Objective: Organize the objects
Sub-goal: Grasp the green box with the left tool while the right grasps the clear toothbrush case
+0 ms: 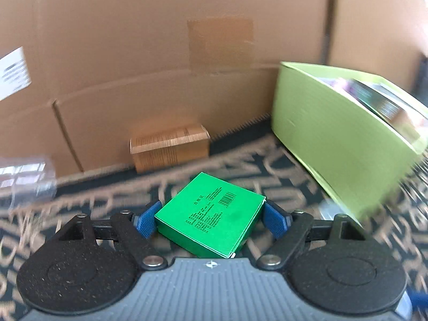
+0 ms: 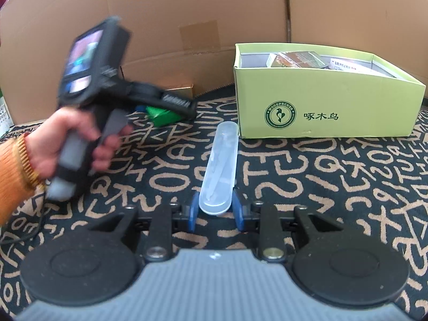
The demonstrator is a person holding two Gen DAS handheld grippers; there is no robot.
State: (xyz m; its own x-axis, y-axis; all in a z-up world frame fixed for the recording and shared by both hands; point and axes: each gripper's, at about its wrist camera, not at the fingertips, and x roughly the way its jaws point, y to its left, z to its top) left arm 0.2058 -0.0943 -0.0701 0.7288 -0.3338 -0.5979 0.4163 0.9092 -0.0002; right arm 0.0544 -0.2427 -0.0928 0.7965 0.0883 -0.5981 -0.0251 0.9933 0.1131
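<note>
Left wrist view: my left tongs (image 1: 207, 218) stand wide, the green carton (image 1: 211, 214) lies flat between the blue pads (image 1: 146, 220); pads look right at its edges, but motion blur keeps me from calling it a firm pinch, so I count it as not yet clamped. Carton reads as light, stiff cardboard with smooth faces, best taken across the two opposite side edges, gently so it doesn't crush. Behind it a small brown box (image 1: 169, 147) sits against the cardboard wall (image 1: 133, 40); lime-green box (image 1: 342, 139) is to the right, blurred, contents unreadable. Right wrist view: my right tongs (image 2: 215, 210) are nearly closed on the near end of a clear plastic case (image 2: 220, 165), which lies on the patterned tabletop (image 2: 321, 187) pointing toward the lime-green box (image 2: 326, 107). Case looks light, rigid, slick; an end grip may swing. The hand (image 2: 72, 139) holding the left tool blocks most of the green carton (image 2: 163, 116) here.
</note>
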